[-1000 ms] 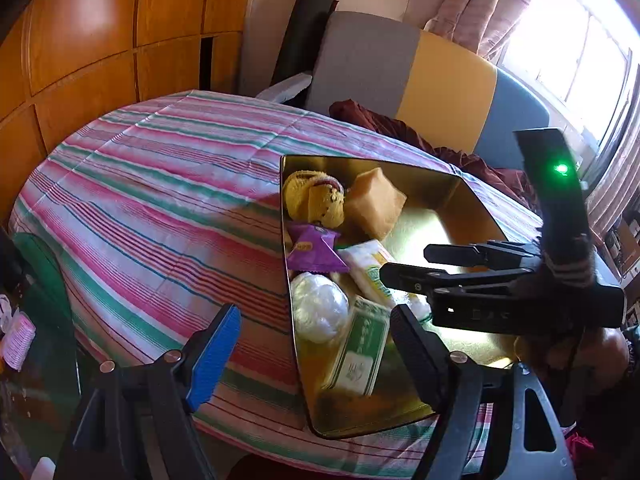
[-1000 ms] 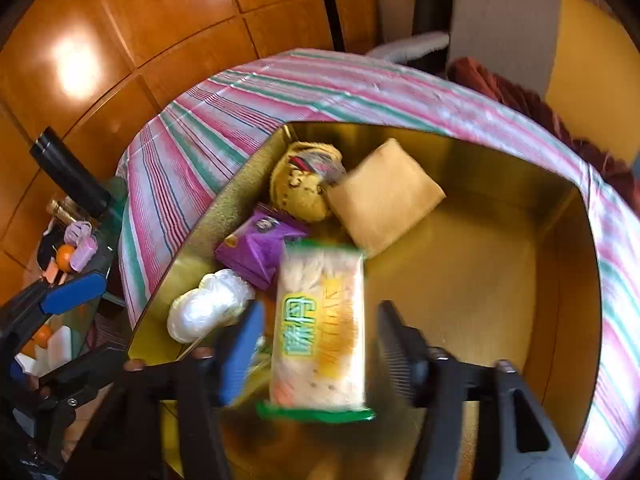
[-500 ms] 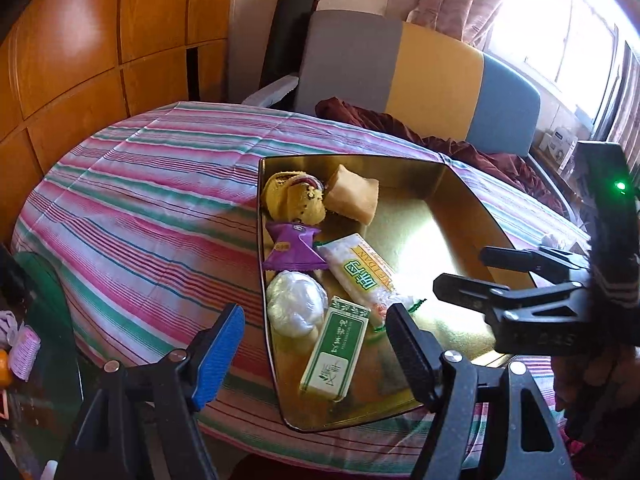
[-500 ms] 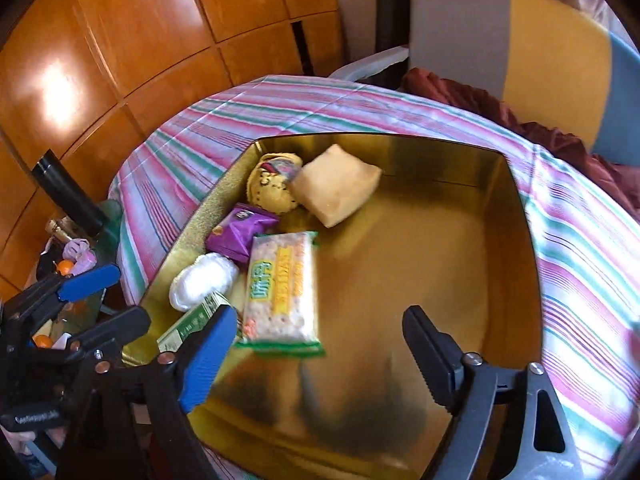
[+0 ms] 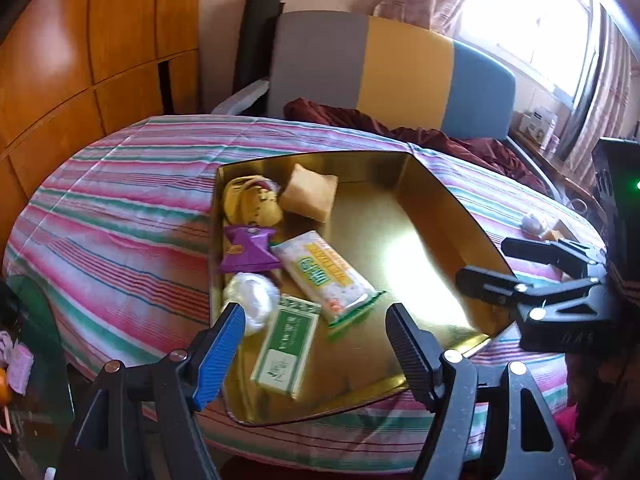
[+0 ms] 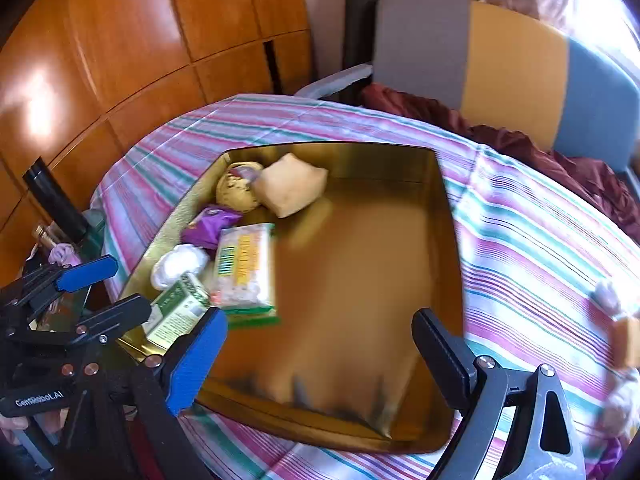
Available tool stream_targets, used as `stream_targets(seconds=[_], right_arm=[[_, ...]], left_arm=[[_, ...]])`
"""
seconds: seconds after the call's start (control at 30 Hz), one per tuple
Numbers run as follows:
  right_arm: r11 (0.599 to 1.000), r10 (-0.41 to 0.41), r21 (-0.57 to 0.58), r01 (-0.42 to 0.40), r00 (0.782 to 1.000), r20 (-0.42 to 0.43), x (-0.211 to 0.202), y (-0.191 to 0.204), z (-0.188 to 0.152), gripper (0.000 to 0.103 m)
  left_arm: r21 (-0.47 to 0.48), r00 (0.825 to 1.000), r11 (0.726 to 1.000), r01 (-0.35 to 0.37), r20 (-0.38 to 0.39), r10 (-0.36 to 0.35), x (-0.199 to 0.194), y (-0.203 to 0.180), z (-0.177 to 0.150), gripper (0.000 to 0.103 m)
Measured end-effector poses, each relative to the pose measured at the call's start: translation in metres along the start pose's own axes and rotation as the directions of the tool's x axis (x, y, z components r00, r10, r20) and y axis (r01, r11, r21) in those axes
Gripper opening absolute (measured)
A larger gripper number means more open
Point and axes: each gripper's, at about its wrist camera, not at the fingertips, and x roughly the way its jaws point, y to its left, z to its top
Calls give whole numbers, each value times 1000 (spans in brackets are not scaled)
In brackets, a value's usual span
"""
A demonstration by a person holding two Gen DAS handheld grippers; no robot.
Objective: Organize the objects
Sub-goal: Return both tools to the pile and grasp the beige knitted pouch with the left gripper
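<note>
Where gold tray (image 6: 448, 216) holds snacks — striped cloth (image 6: 532, 248) surrounds, chair (image 5: 400, 76) behind.

The tray (image 6: 448, 216) between the jaws of the right gripper (image 6: 320, 344) looks like gold metal, smooth and glossy as a mirror. Under it, the striped tablecloth (image 5: 120, 216) is matt woven cloth. Left of that gripper, the snack packet (image 6: 244, 268) and the purple packet (image 5: 248, 250) are shiny plastic film, and the green box (image 5: 288, 344) looks like printed cardboard. The wall panels (image 6: 140, 40) behind are glossy varnished wood.
</note>
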Motion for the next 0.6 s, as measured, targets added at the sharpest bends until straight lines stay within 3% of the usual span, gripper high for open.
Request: stream_targets(seconds=[0.37, 0.5, 0.6], right_arm=[[982, -132, 138, 128, 991, 21, -49, -87, -22, 97], [939, -239, 259, 227, 971, 16, -82, -150, -38, 97], [865, -344, 394, 311, 939, 16, -116, -205, -56, 98]], left_arm=[[94, 998, 994, 64, -13, -63, 3, -36, 5, 67], [123, 994, 986, 112, -17, -111, 7, -54, 11, 67], [143, 990, 980, 140, -25, -138, 9, -70, 15, 67]])
